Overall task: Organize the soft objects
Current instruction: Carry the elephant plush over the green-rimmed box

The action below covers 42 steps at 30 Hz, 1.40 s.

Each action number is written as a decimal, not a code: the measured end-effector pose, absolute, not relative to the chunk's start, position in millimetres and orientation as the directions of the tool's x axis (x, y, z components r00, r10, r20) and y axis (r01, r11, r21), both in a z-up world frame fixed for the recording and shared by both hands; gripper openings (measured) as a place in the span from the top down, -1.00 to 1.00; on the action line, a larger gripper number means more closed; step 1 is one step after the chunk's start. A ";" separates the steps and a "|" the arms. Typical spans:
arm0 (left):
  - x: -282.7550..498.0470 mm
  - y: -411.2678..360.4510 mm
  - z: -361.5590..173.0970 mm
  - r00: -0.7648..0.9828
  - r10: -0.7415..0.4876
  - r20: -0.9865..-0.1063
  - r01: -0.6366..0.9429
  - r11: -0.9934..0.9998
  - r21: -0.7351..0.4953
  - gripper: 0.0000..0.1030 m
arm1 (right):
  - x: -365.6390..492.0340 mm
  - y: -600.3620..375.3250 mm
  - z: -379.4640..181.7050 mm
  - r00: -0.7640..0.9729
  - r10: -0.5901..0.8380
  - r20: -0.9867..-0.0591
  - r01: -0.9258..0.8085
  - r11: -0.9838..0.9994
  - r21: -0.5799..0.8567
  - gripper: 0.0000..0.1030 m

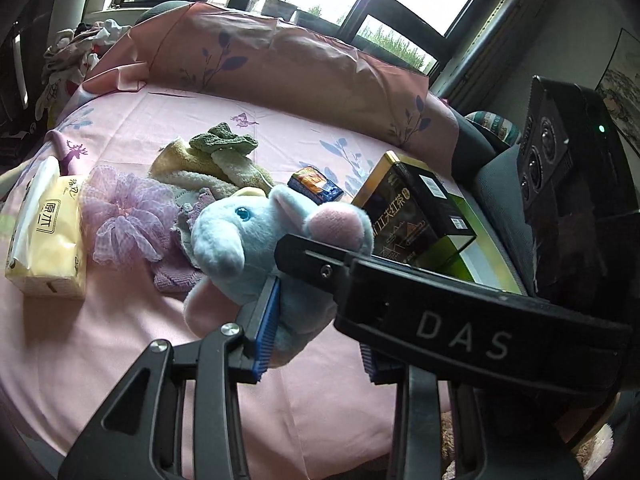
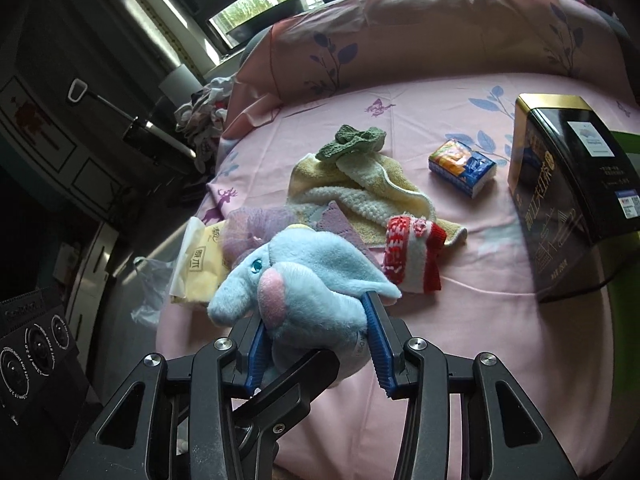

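Note:
A blue plush elephant (image 1: 256,248) with pink ears is held above a pink bedsheet (image 1: 120,340). My left gripper (image 1: 316,340) is shut on its body, and my right gripper (image 2: 316,344) is shut on it too (image 2: 304,280). The right gripper's black arm crosses the left wrist view. Behind lie a lilac mesh bath pouf (image 1: 128,216), a pile of yellow and cream towels (image 2: 360,188) with a green knitted piece (image 2: 352,140) on top, a purple cloth (image 1: 176,276) and a red and white knitted sock (image 2: 412,256).
A yellow tissue pack (image 1: 48,236) lies at the left. A small blue and orange tissue packet (image 2: 460,166) and a black and gold tea tin (image 2: 568,200) stand at the right, next to a green box (image 1: 480,248). A pink pillow (image 1: 280,64) lines the back.

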<state>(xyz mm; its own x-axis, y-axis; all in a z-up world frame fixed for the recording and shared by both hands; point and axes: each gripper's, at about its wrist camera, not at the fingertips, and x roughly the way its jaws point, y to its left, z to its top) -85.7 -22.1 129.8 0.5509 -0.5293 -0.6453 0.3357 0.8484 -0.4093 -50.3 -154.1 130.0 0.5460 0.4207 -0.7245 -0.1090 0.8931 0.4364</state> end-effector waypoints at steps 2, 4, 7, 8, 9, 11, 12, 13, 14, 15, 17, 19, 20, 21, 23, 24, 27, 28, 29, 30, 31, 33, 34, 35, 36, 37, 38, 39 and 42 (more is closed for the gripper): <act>-92.0 -29.0 134.2 0.552 -0.527 -0.646 0.358 0.849 -0.388 0.37 | -59.7 -160.5 132.4 0.560 0.416 -0.716 -0.095 0.891 0.444 0.08; -96.6 -35.1 139.0 0.553 -0.536 -0.638 0.379 0.844 -0.380 0.37 | -68.8 -166.6 137.9 0.582 0.404 -0.706 -0.080 0.892 0.445 0.08; -104.4 -42.5 147.4 0.558 -0.552 -0.620 0.413 0.832 -0.370 0.37 | -83.4 -175.4 148.0 0.615 0.386 -0.688 -0.063 0.893 0.445 0.08; -107.5 -44.4 150.3 0.561 -0.556 -0.614 0.422 0.830 -0.365 0.37 | -87.1 -177.5 151.3 0.624 0.380 -0.682 -0.061 0.895 0.443 0.08; -110.1 -46.9 153.0 0.563 -0.559 -0.610 0.430 0.827 -0.361 0.37 | -90.7 -179.6 154.2 0.632 0.377 -0.677 -0.060 0.895 0.442 0.08; -114.0 -50.9 157.8 0.565 -0.564 -0.602 0.444 0.823 -0.354 0.37 | -96.4 -182.6 160.0 0.646 0.366 -0.670 -0.059 0.899 0.435 0.08; -115.8 -52.7 159.8 0.566 -0.566 -0.600 0.450 0.821 -0.351 0.37 | -99.6 -184.1 162.5 0.651 0.361 -0.668 -0.057 0.901 0.430 0.08; -117.8 -54.4 161.8 0.567 -0.567 -0.598 0.453 0.820 -0.348 0.37 | -101.8 -185.3 164.5 0.656 0.354 -0.666 -0.054 0.903 0.426 0.08; -119.3 -56.3 163.3 0.569 -0.566 -0.596 0.456 0.821 -0.344 0.37 | -104.6 -185.9 166.5 0.663 0.345 -0.665 -0.051 0.906 0.420 0.08; -120.6 -58.3 164.4 0.573 -0.562 -0.596 0.457 0.823 -0.337 0.36 | -106.3 -186.0 168.0 0.667 0.338 -0.664 -0.050 0.910 0.412 0.08; -122.6 -62.2 166.0 0.585 -0.543 -0.603 0.454 0.835 -0.311 0.36 | -109.3 -185.1 169.0 0.672 0.331 -0.662 -0.056 0.914 0.401 0.08; -125.2 -64.6 166.7 0.593 -0.532 -0.605 0.459 0.840 -0.289 0.35 | -111.0 -184.7 169.6 0.673 0.331 -0.662 -0.054 0.914 0.402 0.08; -126.0 -65.4 166.9 0.593 -0.533 -0.604 0.462 0.839 -0.286 0.35 | -111.1 -184.5 169.9 0.674 0.331 -0.660 -0.055 0.914 0.402 0.08; -126.2 -66.3 166.8 0.591 -0.535 -0.604 0.464 0.838 -0.288 0.35 | -111.9 -184.7 170.1 0.676 0.332 -0.658 -0.056 0.914 0.403 0.08; -126.1 -68.4 166.7 0.586 -0.539 -0.605 0.466 0.835 -0.292 0.35 | -113.9 -187.5 169.2 0.677 0.334 -0.655 -0.052 0.910 0.411 0.08; -126.4 -70.1 167.1 0.585 -0.540 -0.606 0.469 0.834 -0.291 0.35 | -114.2 -188.9 169.0 0.679 0.333 -0.655 -0.047 0.909 0.414 0.08; -126.9 -74.9 168.8 0.584 -0.542 -0.604 0.479 0.831 -0.282 0.35 | -117.5 -193.5 169.7 0.686 0.328 -0.649 -0.041 0.909 0.415 0.08; -127.3 -76.7 169.5 0.584 -0.543 -0.603 0.482 0.830 -0.280 0.35 | -118.3 -195.5 170.1 0.689 0.325 -0.647 -0.039 0.909 0.415 0.08; -127.6 -78.3 170.1 0.584 -0.544 -0.603 0.485 0.829 -0.278 0.35 | -119.2 -197.1 170.6 0.693 0.322 -0.645 -0.038 0.910 0.414 0.08; -127.6 -80.1 170.8 0.585 -0.542 -0.603 0.487 0.829 -0.274 0.35 | -120.3 -198.4 171.0 0.696 0.322 -0.642 -0.038 0.910 0.414 0.08; -127.9 -81.6 171.7 0.588 -0.540 -0.602 0.488 0.831 -0.268 0.35 | -120.3 -200.0 171.1 0.698 0.325 -0.638 -0.040 0.907 0.419 0.08; -128.4 -84.0 173.2 0.592 -0.539 -0.600 0.491 0.831 -0.261 0.35 | -120.1 -204.3 171.2 0.701 0.332 -0.632 -0.038 0.901 0.432 0.08; -128.1 -85.2 173.9 0.591 -0.540 -0.599 0.493 0.829 -0.262 0.35 | -120.6 -206.0 171.8 0.703 0.330 -0.630 -0.036 0.901 0.432 0.08; -128.1 -86.2 174.5 0.590 -0.542 -0.598 0.495 0.828 -0.262 0.35 | -120.9 -207.9 172.5 0.705 0.329 -0.629 -0.034 0.901 0.433 0.08; -128.3 -87.3 175.4 0.591 -0.543 -0.596 0.498 0.827 -0.260 0.35 | -121.2 -209.4 173.3 0.707 0.328 -0.626 -0.034 0.901 0.433 0.08; -128.6 -88.5 176.3 0.593 -0.543 -0.594 0.500 0.827 -0.257 0.35 | -122.0 -210.8 174.0 0.711 0.327 -0.623 -0.034 0.900 0.434 0.08; -128.9 -90.0 177.5 0.593 -0.544 -0.594 0.503 0.826 -0.254 0.35 | -123.1 -212.3 174.5 0.714 0.326 -0.620 -0.033 0.900 0.435 0.08; -129.0 -91.7 178.1 0.593 -0.544 -0.593 0.506 0.825 -0.251 0.35 | -123.7 -214.2 174.7 0.716 0.326 -0.617 -0.031 0.899 0.438 0.08; -129.6 -96.6 178.4 0.587 -0.551 -0.593 0.514 0.820 -0.253 0.35 | -124.8 -219.8 174.6 0.721 0.320 -0.615 -0.020 0.896 0.443 0.08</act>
<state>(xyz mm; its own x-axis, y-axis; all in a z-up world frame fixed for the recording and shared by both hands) -129.6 -96.6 178.4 0.5872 -0.5506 -0.5933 0.5136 0.8200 -0.2527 -124.8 -219.8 174.6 0.7211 0.3197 -0.6146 -0.0197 0.8963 0.4431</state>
